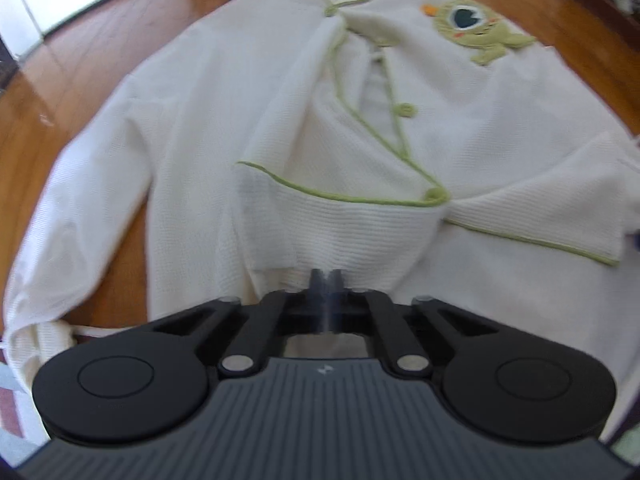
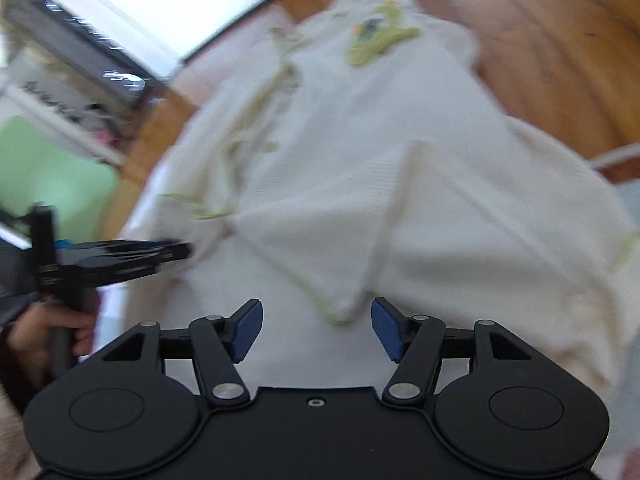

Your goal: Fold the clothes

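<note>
Beneath everything we see a wooden floor [image 1: 92,60], warm brown, and spread across it lies the cream cardigan [image 1: 460,128], front side up with its collar at the far end and its hem toward us. Its long sleeve [image 1: 100,184] trails out over the boards on the left side of the left wrist view, while the front panels, edged in green piping [image 1: 348,198], gape slightly along the placket. A green monster patch [image 1: 476,28] with one big eye sits high on the chest, and a small green button [image 1: 406,109] shows on the placket below it. In the right wrist view a folded flap of fabric [image 2: 320,236] lies over the lower body of the garment, its corner reaching in between our right gripper [image 2: 317,330], whose blue pads [image 2: 249,330] stand wide apart with nothing held. Our left gripper [image 1: 327,280] has its fingers pressed together right at the hem; whether cloth is pinched between them we cannot tell. A pale green panel [image 2: 48,176] stands blurred off to the left.
</note>
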`<state>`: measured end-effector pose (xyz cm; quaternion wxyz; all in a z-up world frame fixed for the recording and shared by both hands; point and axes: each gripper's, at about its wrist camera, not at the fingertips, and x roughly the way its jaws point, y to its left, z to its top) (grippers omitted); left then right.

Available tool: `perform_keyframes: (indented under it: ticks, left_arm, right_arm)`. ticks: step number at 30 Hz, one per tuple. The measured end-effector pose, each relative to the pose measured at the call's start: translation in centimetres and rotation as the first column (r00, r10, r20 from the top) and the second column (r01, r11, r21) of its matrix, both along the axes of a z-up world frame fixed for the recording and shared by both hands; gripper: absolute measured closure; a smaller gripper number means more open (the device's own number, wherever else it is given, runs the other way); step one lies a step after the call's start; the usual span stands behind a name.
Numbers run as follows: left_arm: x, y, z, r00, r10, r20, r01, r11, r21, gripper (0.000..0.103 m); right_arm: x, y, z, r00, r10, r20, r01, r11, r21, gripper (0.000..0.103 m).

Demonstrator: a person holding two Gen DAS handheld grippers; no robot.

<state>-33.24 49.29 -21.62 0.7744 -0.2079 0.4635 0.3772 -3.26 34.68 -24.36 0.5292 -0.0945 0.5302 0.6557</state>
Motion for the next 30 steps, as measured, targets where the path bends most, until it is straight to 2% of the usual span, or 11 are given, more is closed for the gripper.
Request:
perform_keyframes:
  ticks: [5, 9, 14, 16, 18, 19, 21, 22, 24, 26, 30]
  left_arm:
    - [-1.6, -3.0, 4.4, 0.973, -0.083, 0.216, 0.081, 0.997, 0.021, 0.103]
    - [-2.2, -6.2, 5.4, 0.932, -0.163, 0.323, 0.186, 0.982, -0.041, 0.103]
    - [-0.1, -10.8, 5.1, 0.882, -0.311, 0.352, 0.371, 0.922, -0.114, 0.100]
    - [1.1, -11.7, 4.2, 0.908, -0.329, 0.258, 0.366, 0.924, -0.111, 0.099]
    - [1.6, -11.7, 3.6, 0.940, -0.319, 0.117, 0.325, 0.945, -0.032, 0.097]
    - [1.5, -11.5, 3.5, 0.953, -0.298, 0.057, 0.298, 0.955, 0.014, 0.088]
    - [0.4, -10.4, 3.9, 0.976, -0.217, -0.024, 0.219, 0.969, 0.118, 0.054]
    - [0.0, -9.7, 3.9, 0.984, -0.168, -0.060, 0.176, 0.970, 0.169, 0.031]
    - [-0.7, -8.5, 3.6, 0.987, -0.092, -0.133, 0.120, 0.967, 0.224, 0.024]
    - [-1.9, -7.2, 3.5, 0.992, -0.037, -0.124, 0.061, 0.979, 0.194, 0.024]
    - [-4.4, -6.0, 4.7, 1.000, -0.019, 0.013, 0.017, 0.994, 0.104, 0.024]
  right_arm:
    - [-1.2, 1.4, 0.2, 0.987, -0.044, 0.152, 0.048, 0.999, -0.018, 0.037]
    - [-0.9, 1.1, -0.6, 0.989, -0.085, 0.123, 0.092, 0.995, -0.049, 0.037]
    - [-0.2, 0.3, -1.2, 0.989, -0.127, 0.072, 0.129, 0.991, -0.026, 0.037]
    - [0.0, 0.3, -1.2, 0.989, -0.139, 0.057, 0.140, 0.990, -0.021, 0.037]
    - [-0.1, 0.4, -1.2, 0.989, -0.128, 0.073, 0.129, 0.992, -0.006, 0.037]
    - [-0.2, 0.5, -1.2, 0.989, -0.122, 0.081, 0.123, 0.992, 0.002, 0.042]
    - [-0.7, 0.8, -1.2, 0.988, -0.094, 0.123, 0.092, 0.996, 0.015, 0.063]
    - [-1.0, 1.1, -1.2, 0.986, -0.068, 0.155, 0.066, 0.998, 0.013, 0.089]
    - [-2.1, 0.8, -0.1, 0.976, -0.015, 0.218, 0.013, 1.000, 0.013, 0.098]
    - [-3.2, 0.1, 1.0, 0.966, 0.039, 0.257, -0.040, 0.999, 0.001, 0.098]
    - [-6.0, -1.5, 0.0, 0.976, 0.158, 0.149, -0.144, 0.984, -0.105, 0.098]
